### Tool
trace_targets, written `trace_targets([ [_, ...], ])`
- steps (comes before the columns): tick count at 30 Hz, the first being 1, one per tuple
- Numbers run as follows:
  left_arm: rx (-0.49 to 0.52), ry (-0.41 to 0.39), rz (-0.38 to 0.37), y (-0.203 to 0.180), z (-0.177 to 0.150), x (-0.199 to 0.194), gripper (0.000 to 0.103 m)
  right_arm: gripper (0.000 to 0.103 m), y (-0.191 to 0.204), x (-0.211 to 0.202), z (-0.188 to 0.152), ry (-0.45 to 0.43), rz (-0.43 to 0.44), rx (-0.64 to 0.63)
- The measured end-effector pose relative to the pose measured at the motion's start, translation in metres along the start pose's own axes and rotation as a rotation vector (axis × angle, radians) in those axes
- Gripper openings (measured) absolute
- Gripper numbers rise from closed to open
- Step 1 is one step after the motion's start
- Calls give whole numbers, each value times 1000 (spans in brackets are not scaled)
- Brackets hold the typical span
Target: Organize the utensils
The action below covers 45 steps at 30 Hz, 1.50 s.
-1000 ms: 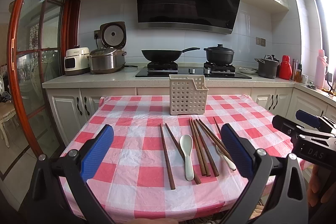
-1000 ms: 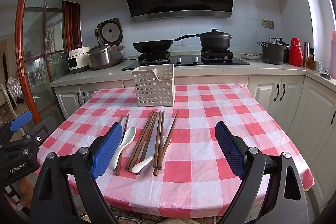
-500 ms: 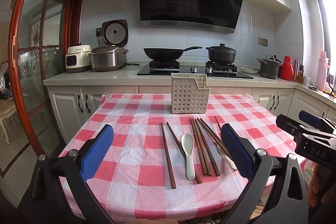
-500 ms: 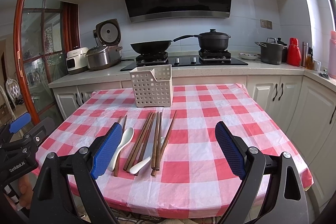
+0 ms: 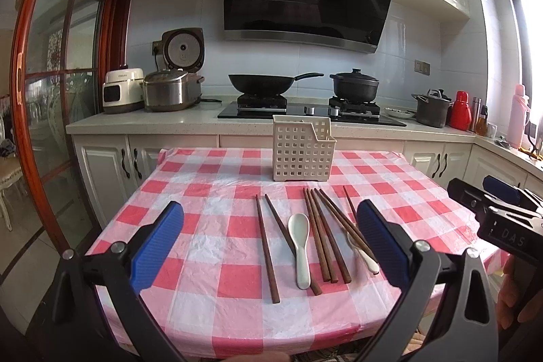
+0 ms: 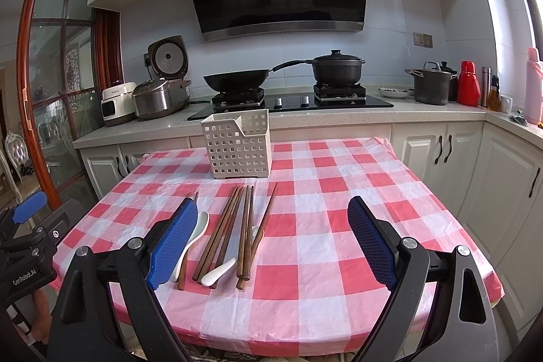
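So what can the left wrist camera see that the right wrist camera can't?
Only the left wrist view shows the right gripper at its right edge, and the left gripper's own open blue pads. Only the right wrist view shows the left gripper at its left edge and the right gripper's own open pads. Both show the checked tablecloth, the white basket, the chopsticks, two white spoons and the stove behind.

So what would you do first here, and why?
Probably lower the left gripper onto the white spoon. Both grippers are open and empty, the basket looks empty, and that spoon lies on top of a chopstick, between the fingers.
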<state>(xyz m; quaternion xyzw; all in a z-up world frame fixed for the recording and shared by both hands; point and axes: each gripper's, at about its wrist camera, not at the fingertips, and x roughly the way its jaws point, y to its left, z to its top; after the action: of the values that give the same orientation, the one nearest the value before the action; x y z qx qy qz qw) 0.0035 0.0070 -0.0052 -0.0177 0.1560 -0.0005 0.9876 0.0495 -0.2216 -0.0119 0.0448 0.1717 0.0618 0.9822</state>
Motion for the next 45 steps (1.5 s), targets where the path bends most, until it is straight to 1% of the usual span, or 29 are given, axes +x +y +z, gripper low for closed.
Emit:
trace_targets([
  [4,-10,9,10,2,0,3,98,85,-2,6,-1,25,3,11],
  [7,-13,24,-20,2,-2,7,98,85,-3,11,-2,35,2,14],
  [9,-14,49,-43,2,-4,12,98,85,-3,14,-3,41,1,11],
  [15,-46,118,-29,7,-8,30,98,84,-5,32,-4,81,-5,21],
  [18,-42,141,-30,9,-7,41,98,78,-6,46,-5,114,4,23],
  [22,-38,219,-49,16,-8,68,98,69,-7,69,-7,164,24,38],
  [26,-45,293,-20,24,-11,97,98,62,-10,95,-7,215,28,44],
  [28,-45,321,1,29,-11,111,98,56,-11,110,-7,245,37,42],
  [33,-46,392,54,43,-8,153,98,47,-14,155,-10,351,62,54],
  [36,-60,462,50,49,-11,178,93,39,-15,183,-11,423,91,69],
  [38,-80,504,45,54,-14,195,86,37,-13,197,-11,450,108,65],
  [39,-90,516,42,57,-17,200,85,35,-11,204,-10,462,113,61],
  [44,-132,583,35,65,-26,231,69,28,-9,233,-7,511,134,61],
  [45,-136,593,31,65,-26,235,67,26,-8,239,-7,524,136,62],
])
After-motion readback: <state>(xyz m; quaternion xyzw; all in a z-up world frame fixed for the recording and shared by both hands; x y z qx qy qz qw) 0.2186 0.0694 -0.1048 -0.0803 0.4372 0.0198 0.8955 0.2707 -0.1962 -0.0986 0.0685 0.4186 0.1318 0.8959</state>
